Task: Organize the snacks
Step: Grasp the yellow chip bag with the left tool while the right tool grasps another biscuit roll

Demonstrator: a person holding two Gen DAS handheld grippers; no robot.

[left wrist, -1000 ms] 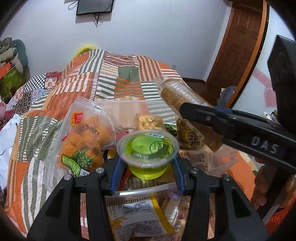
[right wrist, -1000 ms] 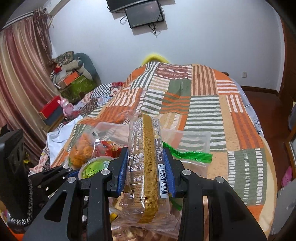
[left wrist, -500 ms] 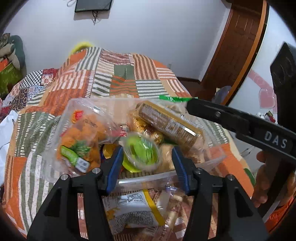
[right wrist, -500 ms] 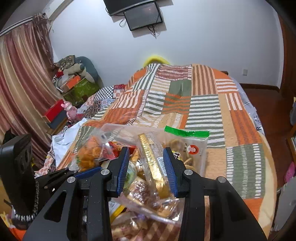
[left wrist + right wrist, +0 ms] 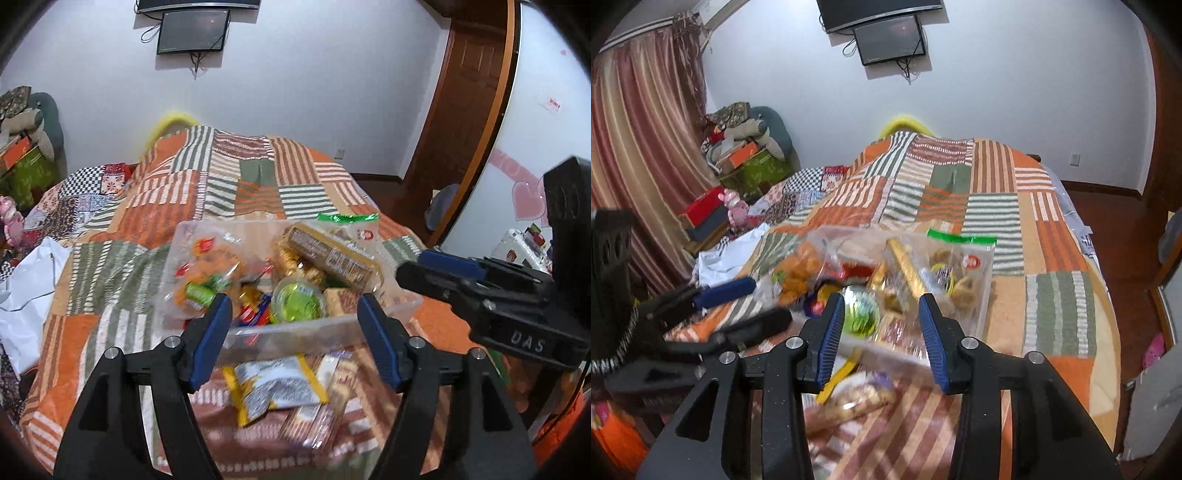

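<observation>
Blue pads spread wide with nothing between them, the left gripper (image 5: pixel 295 332) hangs at lower centre over the clear plastic bin (image 5: pixel 295 328). The right gripper (image 5: pixel 882 328) is likewise agape and empty. Inside the bin, mid-frame, lie the green jelly cup (image 5: pixel 298 300), the long biscuit pack (image 5: pixel 330 254) (gold-edged) and the orange snack bag (image 5: pixel 203 266). Below the bin, a yellow-trimmed packet (image 5: pixel 275 384) rests on the striped quilt (image 5: pixel 236 184).
</observation>
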